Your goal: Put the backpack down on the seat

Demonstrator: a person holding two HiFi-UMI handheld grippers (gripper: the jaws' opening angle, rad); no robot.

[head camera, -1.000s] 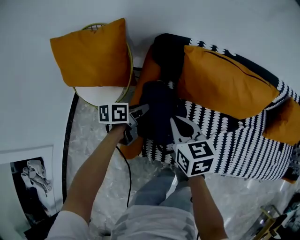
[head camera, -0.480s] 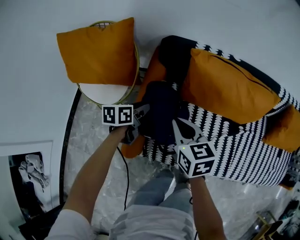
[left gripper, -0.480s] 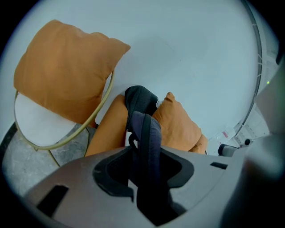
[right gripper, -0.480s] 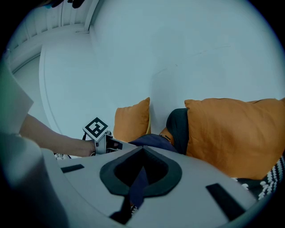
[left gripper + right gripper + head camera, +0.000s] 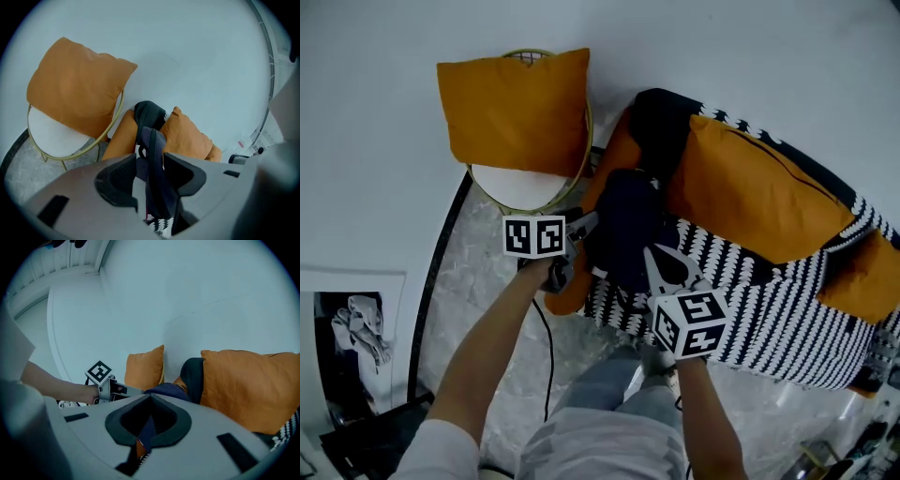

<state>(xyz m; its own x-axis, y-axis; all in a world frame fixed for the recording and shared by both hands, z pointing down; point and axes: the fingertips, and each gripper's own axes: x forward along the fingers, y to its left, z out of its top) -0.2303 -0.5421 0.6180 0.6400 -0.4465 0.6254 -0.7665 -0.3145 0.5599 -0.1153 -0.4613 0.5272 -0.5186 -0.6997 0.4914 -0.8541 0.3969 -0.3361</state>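
Note:
The dark navy backpack (image 5: pixel 623 225) stands at the left end of the black-and-white patterned sofa seat (image 5: pixel 787 300), leaning against a black cushion (image 5: pixel 661 117). My left gripper (image 5: pixel 584 228) is at its left side. Its jaws are opening and stand apart around a dark backpack strap (image 5: pixel 152 154) without pressing it. My right gripper (image 5: pixel 661 264) is at the pack's front right. In the right gripper view, the right gripper (image 5: pixel 150 401) has its fingertips together, with a dark blue strap (image 5: pixel 146 430) pinched in the jaws.
A large orange cushion (image 5: pixel 750 192) lies on the sofa right of the backpack, and another orange cushion (image 5: pixel 567 295) hangs at the seat's left edge. A round wire chair (image 5: pixel 520 187) with an orange cushion (image 5: pixel 516 112) stands to the left, against the white wall. The floor is marble.
The backpack stays in the same place on the seat. Both grippers stay at its sides, and the head view has drifted so everything sits a little further right.

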